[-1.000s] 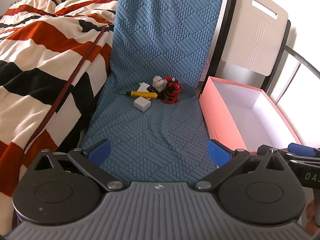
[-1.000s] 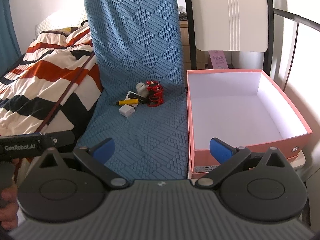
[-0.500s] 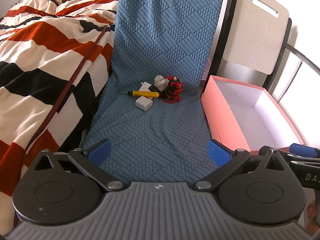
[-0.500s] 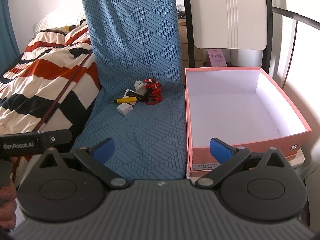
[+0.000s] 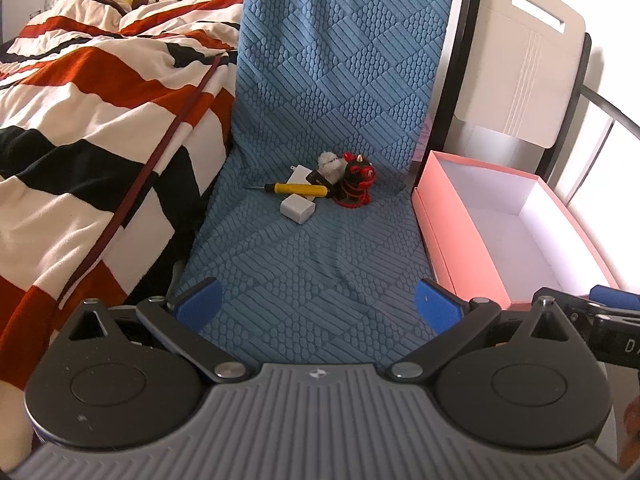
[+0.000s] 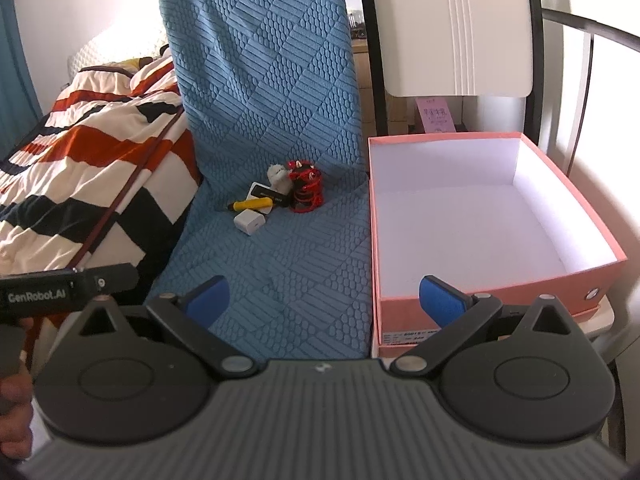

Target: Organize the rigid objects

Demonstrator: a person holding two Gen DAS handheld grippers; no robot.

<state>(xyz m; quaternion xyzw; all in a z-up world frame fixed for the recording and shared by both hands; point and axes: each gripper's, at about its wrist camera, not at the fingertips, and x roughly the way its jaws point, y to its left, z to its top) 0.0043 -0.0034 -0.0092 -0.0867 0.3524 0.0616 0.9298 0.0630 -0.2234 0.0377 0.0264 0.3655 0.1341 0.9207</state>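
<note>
Hovering spread and empty, the left gripper (image 5: 316,306) and right gripper (image 6: 324,294) face a cluster of yellow screwdriver (image 5: 298,189), white charger (image 5: 298,209) and red figurine (image 5: 357,181) on the blue-covered seat (image 5: 312,264), presumably bound for the empty pink box (image 6: 496,292) just beside it.

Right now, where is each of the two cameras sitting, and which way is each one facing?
Left wrist: sits on the left gripper, open, facing the blue cushion and its small items; the right gripper's blue finger shows at right.
Right wrist: sits on the right gripper, open, facing the cushion and the empty pink box; a hand shows at left.
Shared: yellow screwdriver, white charger, red figurine, striped blanket.
</note>
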